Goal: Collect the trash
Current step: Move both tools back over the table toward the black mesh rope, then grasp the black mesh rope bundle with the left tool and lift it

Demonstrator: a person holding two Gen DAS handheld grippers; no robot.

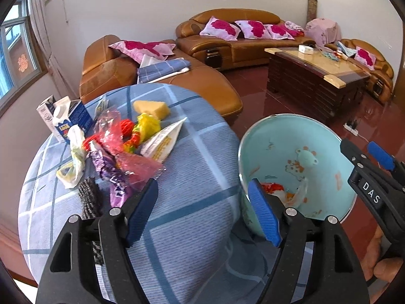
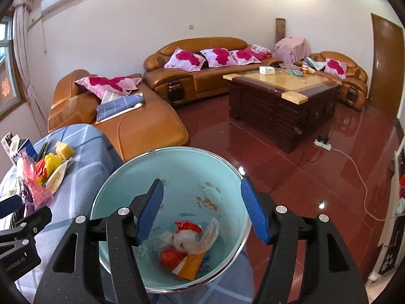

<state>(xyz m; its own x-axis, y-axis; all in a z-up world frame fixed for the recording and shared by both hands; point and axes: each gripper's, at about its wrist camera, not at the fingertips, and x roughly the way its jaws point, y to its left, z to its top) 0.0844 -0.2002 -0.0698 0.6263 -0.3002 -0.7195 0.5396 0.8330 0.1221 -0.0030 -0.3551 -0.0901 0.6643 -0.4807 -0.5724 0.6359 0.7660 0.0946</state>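
A heap of trash lies on the blue checked tablecloth (image 1: 192, 167): a pink wrapper (image 1: 131, 159), a purple wrapper (image 1: 114, 177), a yellow bag (image 1: 148, 125), a white packet (image 1: 164, 139), a milk carton (image 1: 68, 119) and a yellow sponge (image 1: 152, 109). My left gripper (image 1: 202, 190) is open and empty over bare cloth, right of the heap. A teal bin (image 2: 182, 167) stands at the table's right edge, with red, white and orange wrappers (image 2: 187, 243) at its bottom. My right gripper (image 2: 201, 187) hangs open and empty above the bin's mouth.
A black ribbed item (image 1: 89, 197) lies at the near side of the heap. Orange leather sofas (image 2: 121, 126) and a dark wooden coffee table (image 2: 283, 101) stand beyond on the red tiled floor (image 2: 291, 177). A power strip (image 2: 324, 145) with a cable lies on the floor.
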